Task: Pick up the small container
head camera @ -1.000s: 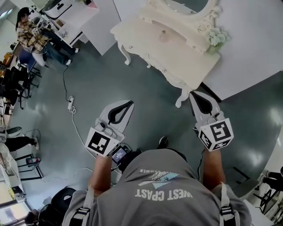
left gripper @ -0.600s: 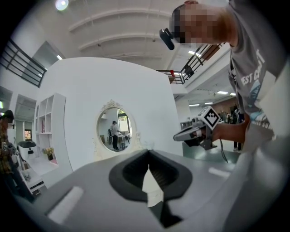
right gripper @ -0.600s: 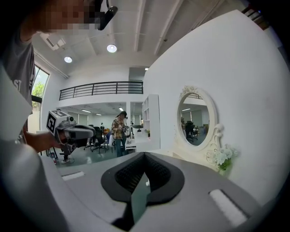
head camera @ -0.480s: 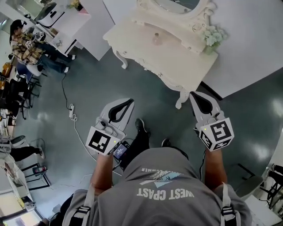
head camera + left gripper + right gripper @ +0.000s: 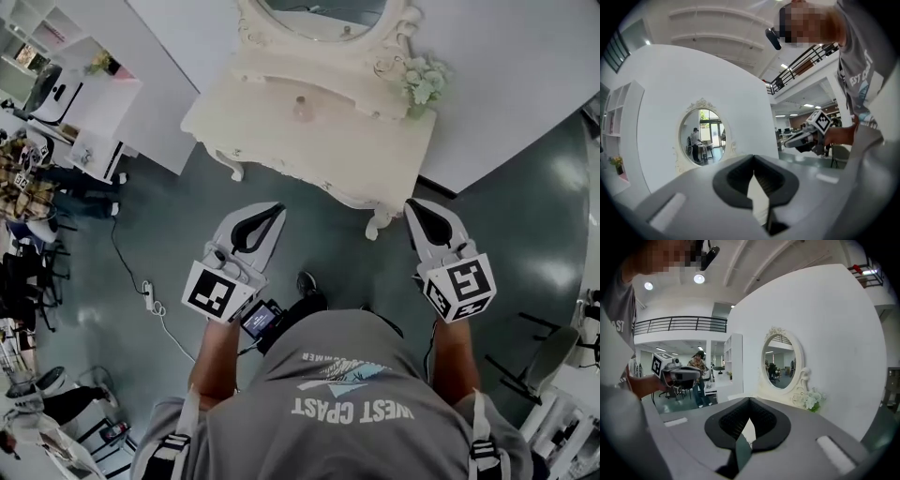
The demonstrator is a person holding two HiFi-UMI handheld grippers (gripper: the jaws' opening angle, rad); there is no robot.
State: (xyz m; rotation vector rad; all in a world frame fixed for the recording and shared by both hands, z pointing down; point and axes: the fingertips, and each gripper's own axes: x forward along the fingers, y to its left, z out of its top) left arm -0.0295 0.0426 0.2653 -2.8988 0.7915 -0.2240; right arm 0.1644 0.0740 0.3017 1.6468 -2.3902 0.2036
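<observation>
A small pinkish container (image 5: 302,109) stands on the top of a cream dressing table (image 5: 356,155), in front of its oval mirror (image 5: 319,14). Both grippers are held at waist height over the floor, short of the table's front edge and pointing at it. My left gripper (image 5: 277,210) is shut with nothing in it; its jaws meet at the tip (image 5: 753,159). My right gripper (image 5: 411,203) is also shut and empty (image 5: 750,401). In both gripper views the gripper bodies hide the table top and the container.
White flowers (image 5: 419,82) sit at the table's right end, by the mirror (image 5: 780,364). A white curved wall (image 5: 525,84) runs behind. A white shelf unit (image 5: 94,112) stands at left, a power strip with cable (image 5: 148,298) lies on the floor, and a chair (image 5: 553,347) stands at right.
The person has stepped forward, so the dressing table has come nearer and shifted left in the head view. Both grippers stay shut and keep their place before the body.
</observation>
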